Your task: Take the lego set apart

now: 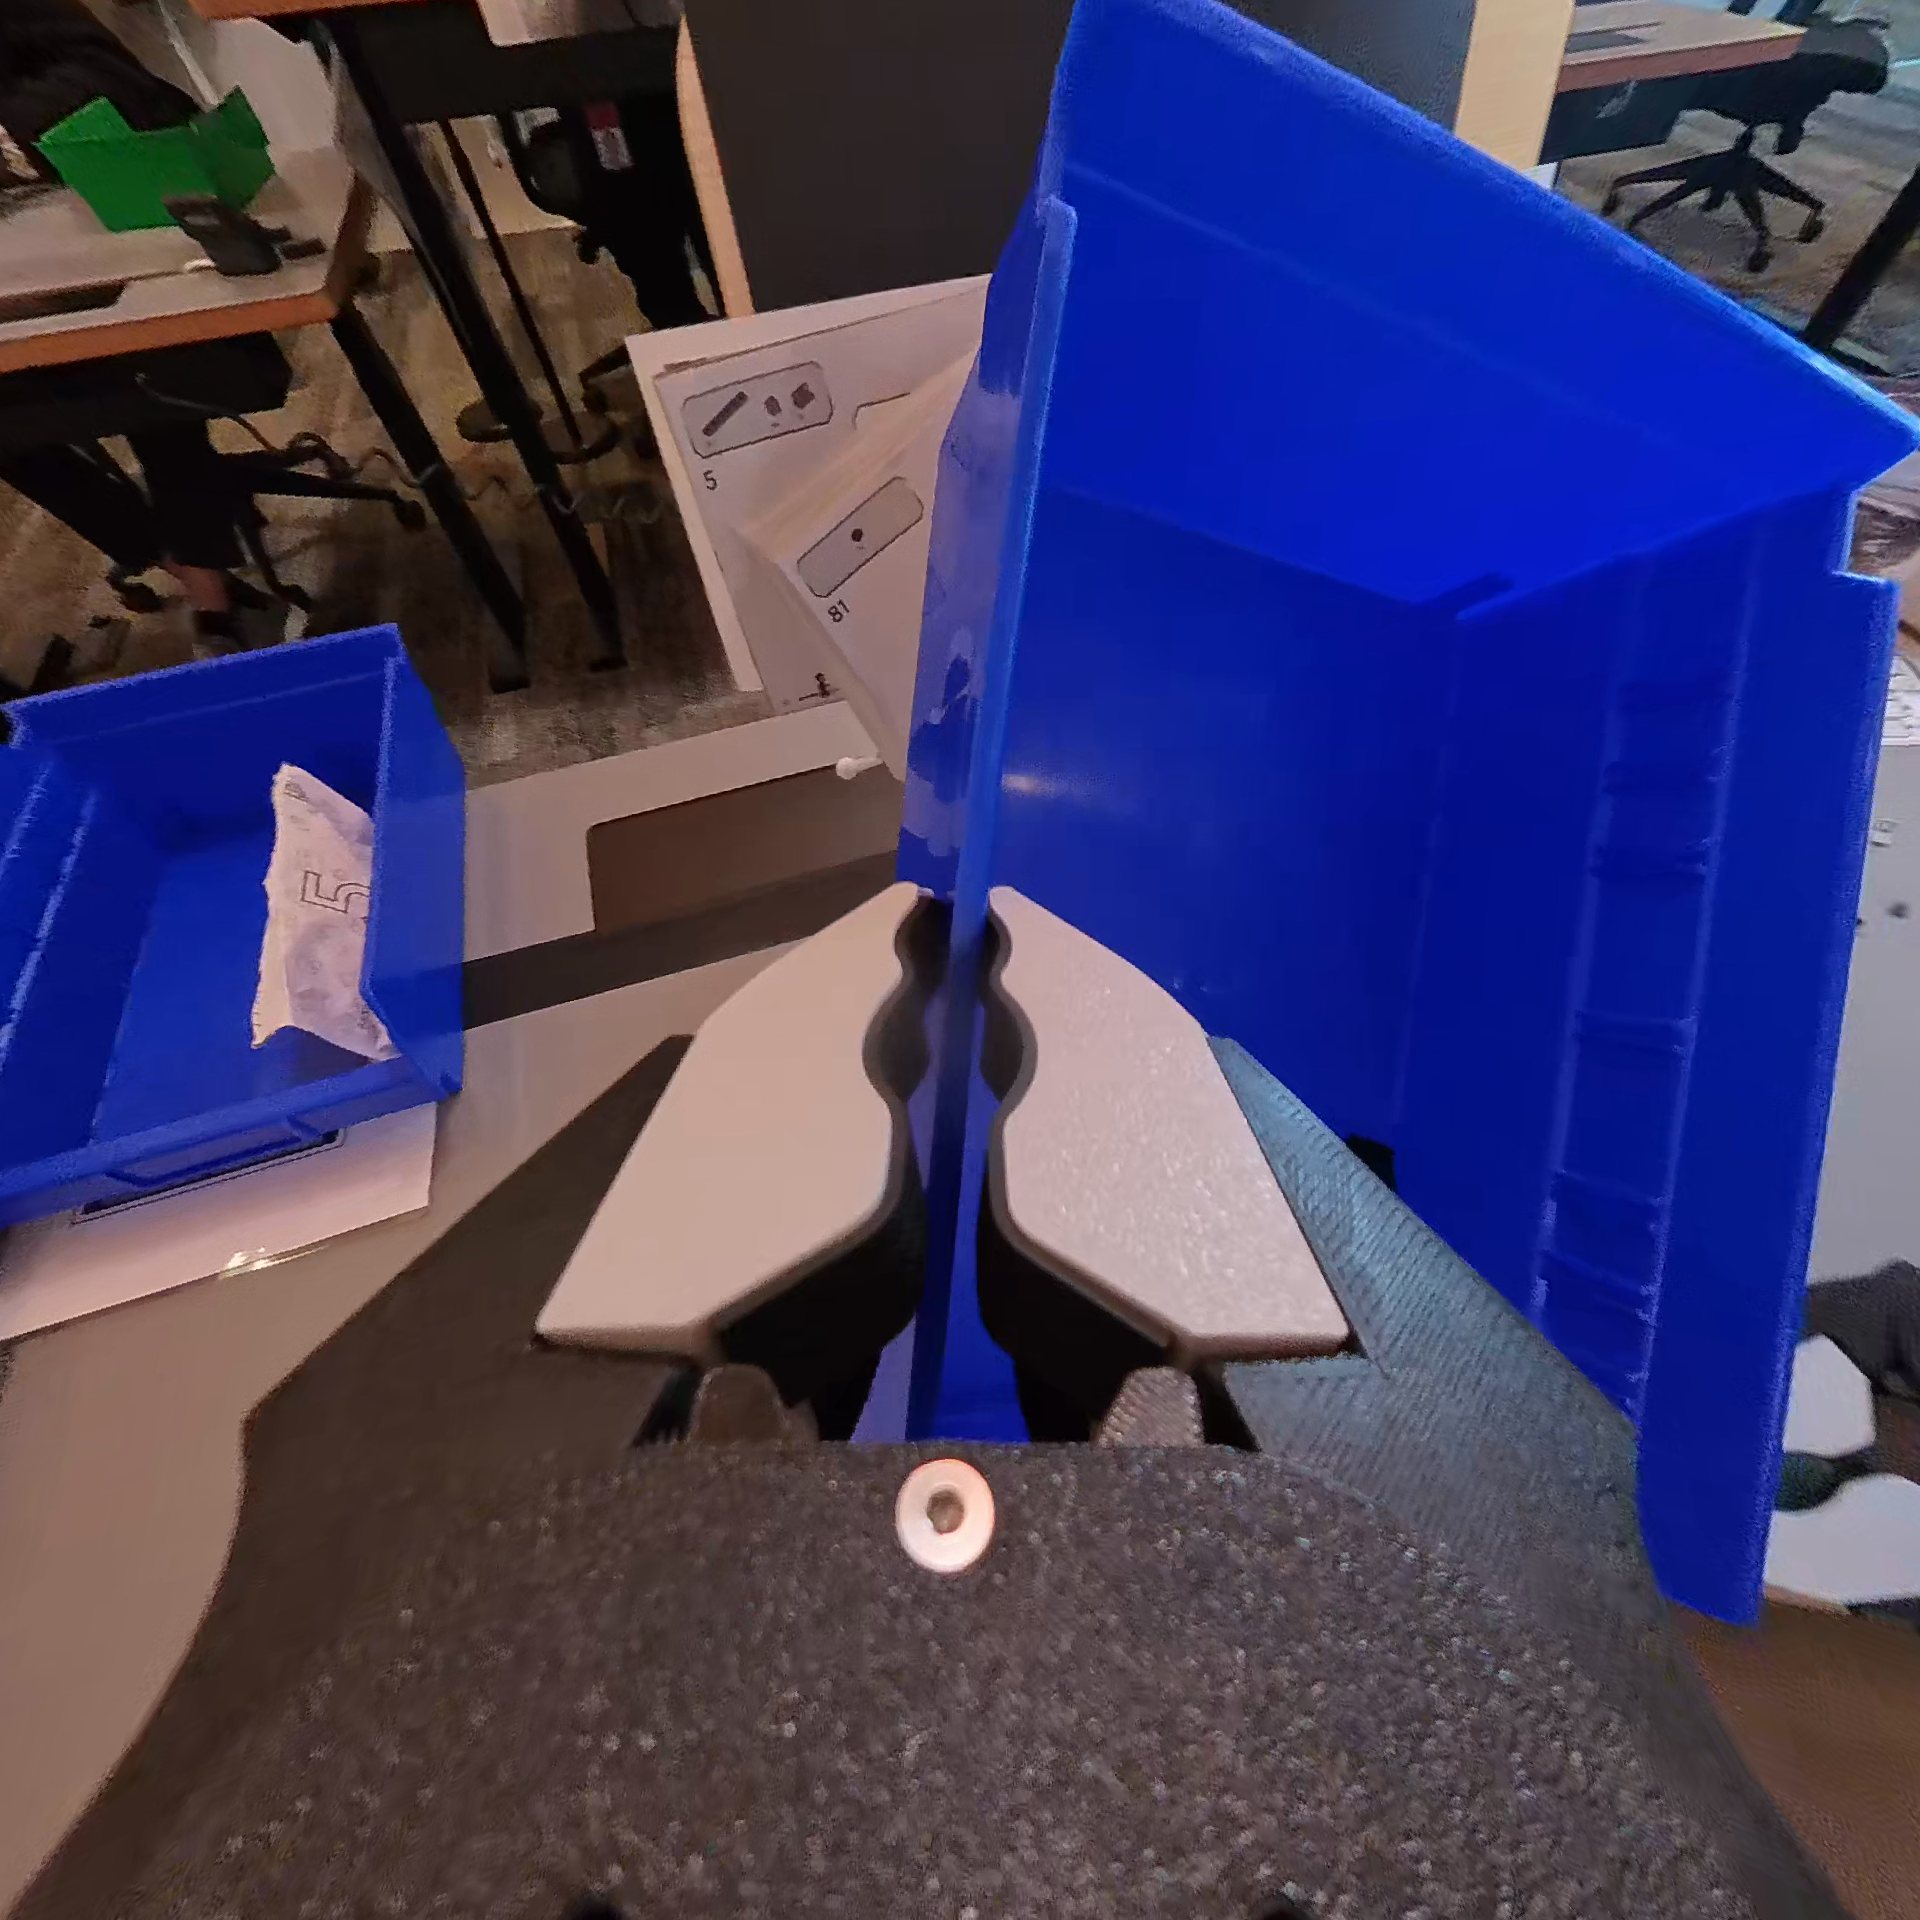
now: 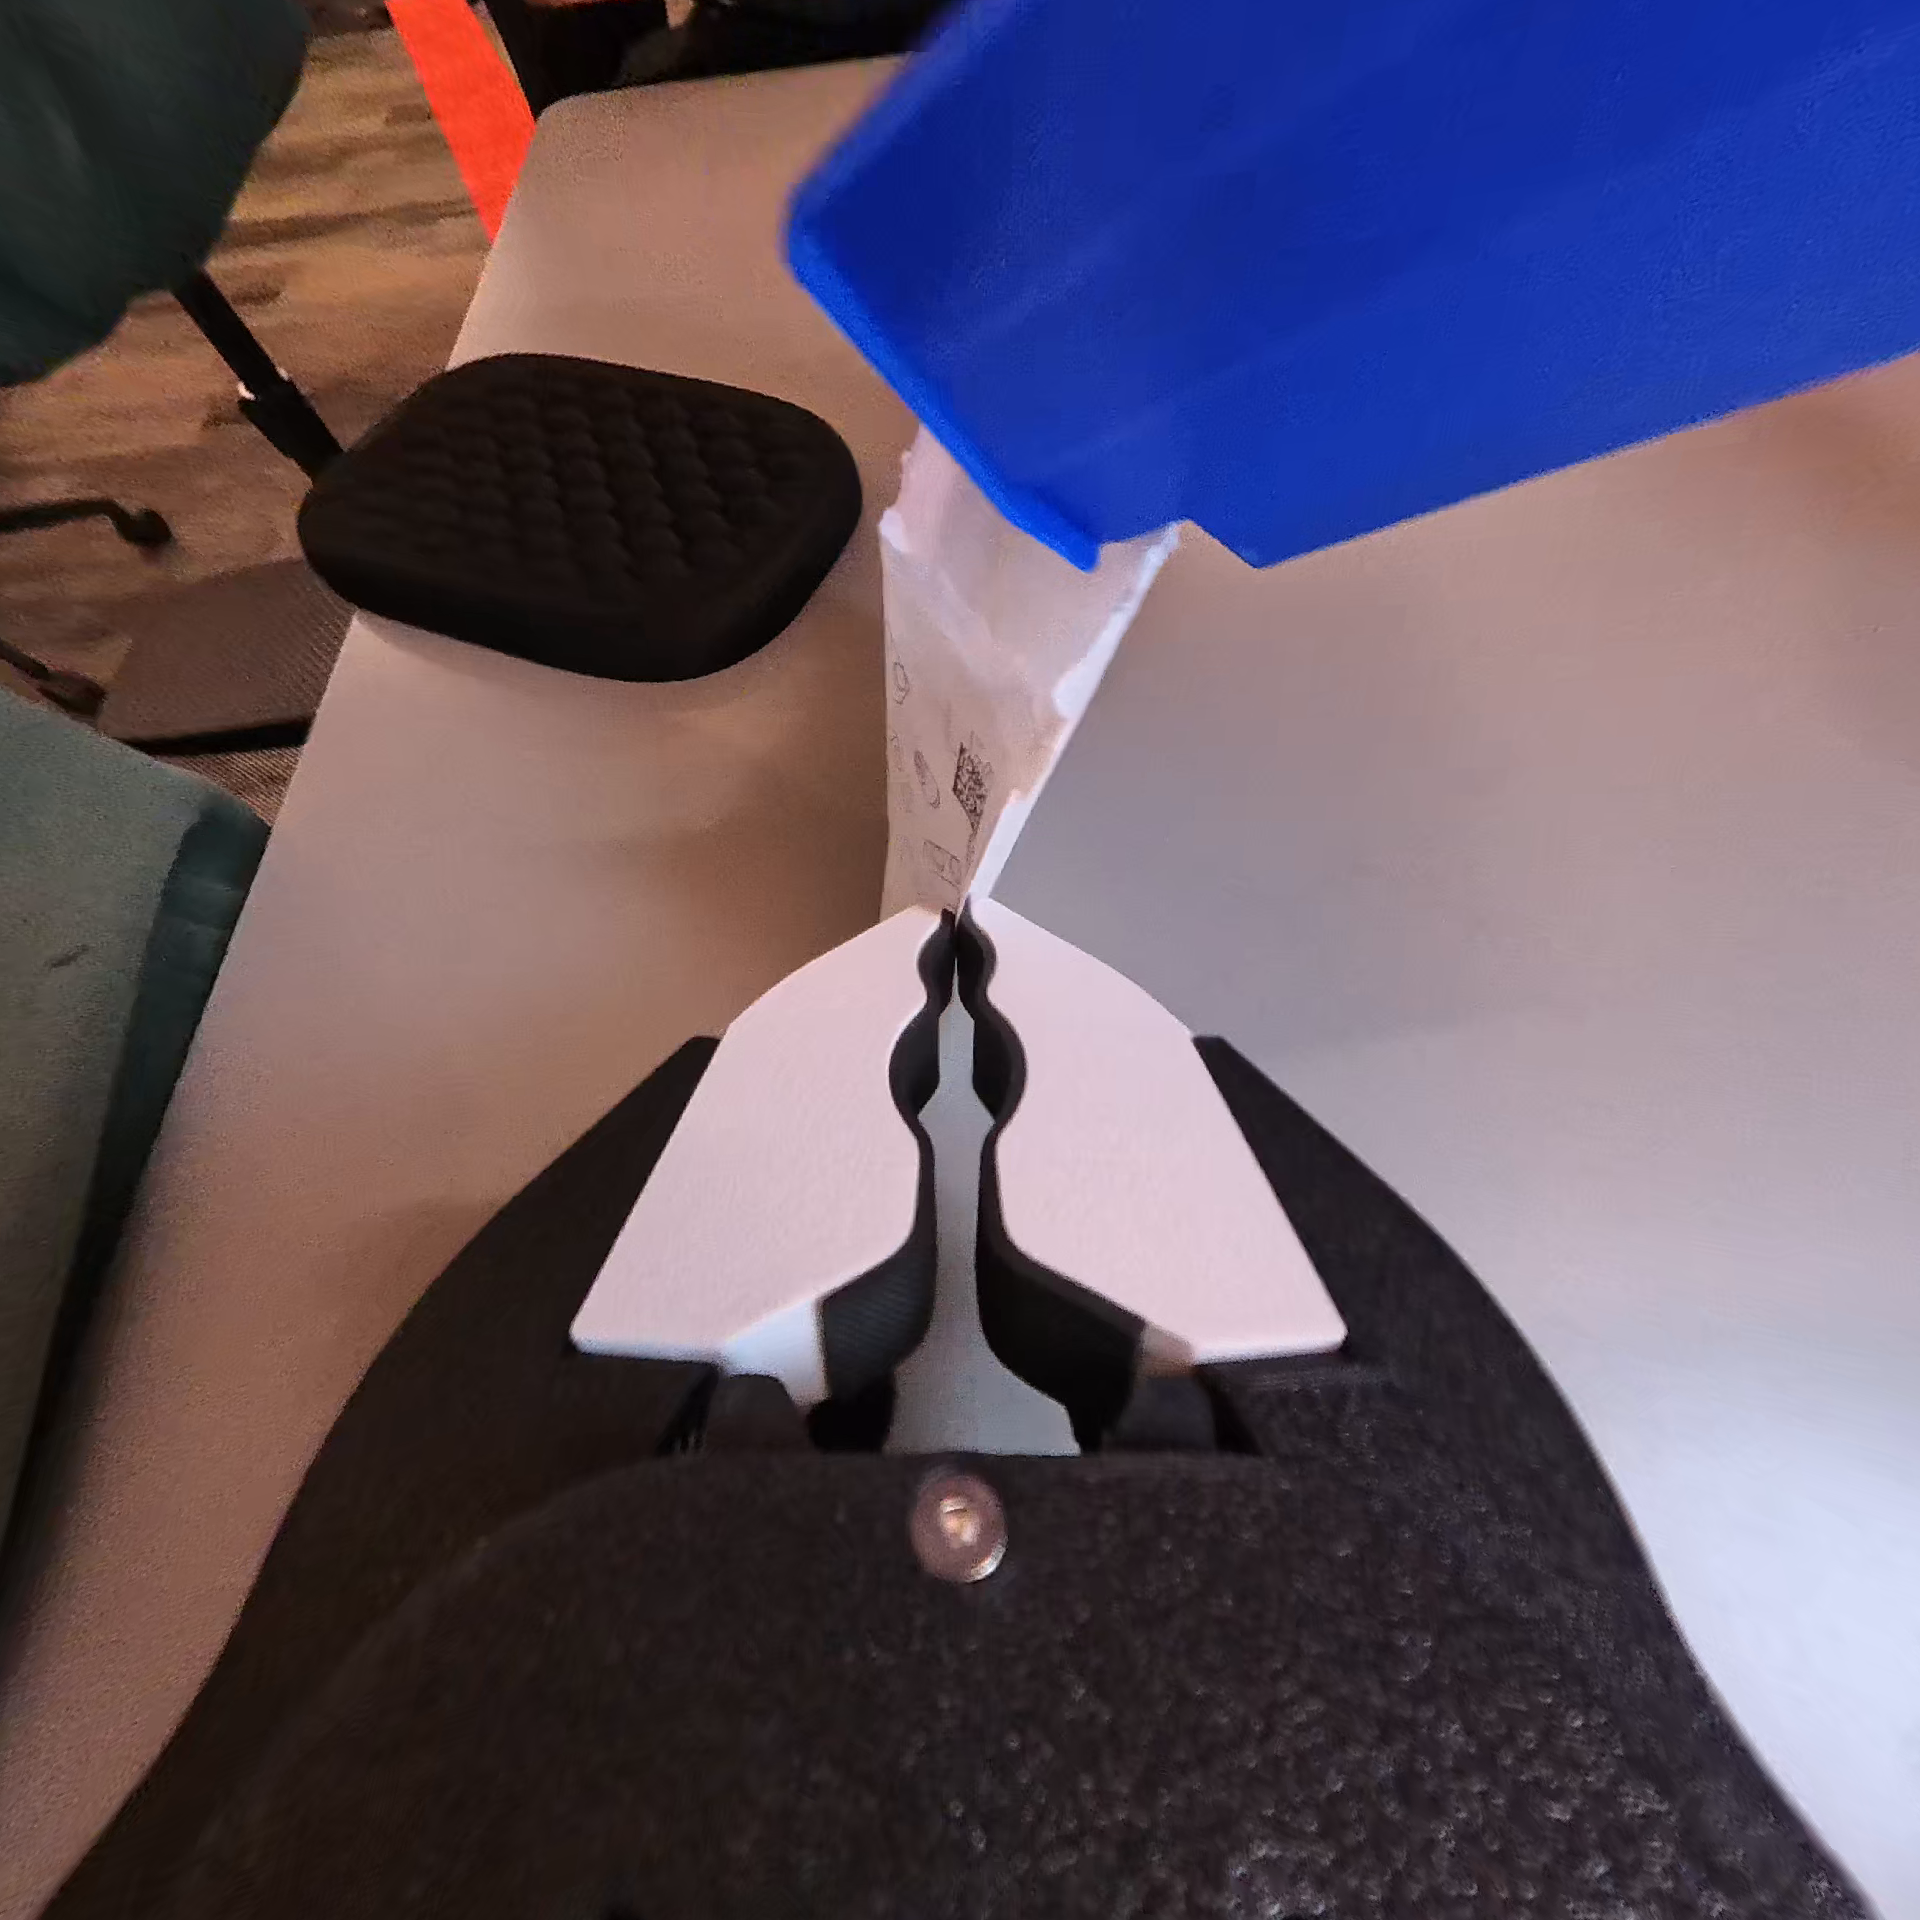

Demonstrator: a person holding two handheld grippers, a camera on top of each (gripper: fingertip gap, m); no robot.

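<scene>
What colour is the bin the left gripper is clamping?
Blue. The left gripper is shut on the bin wall; clearest in the left wrist view.

We see each tool built alike: the left tool (image 1: 954,914) and right tool (image 2: 956,920) have pale grey fingers with wavy black inner pads, a rough black printed body behind, and one silver screw centred there.

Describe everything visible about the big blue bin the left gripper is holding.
The blue bin is smooth, glossy moulded plastic, open-topped, with ribbed outer walls and a thin rim. It is lifted and tipped, its opening facing the left wrist camera, and nothing shows inside. The left gripper is shut on one side wall, a finger on each face. In the right wrist view, a white printed paper bag held by the right gripper meets its edge.
</scene>
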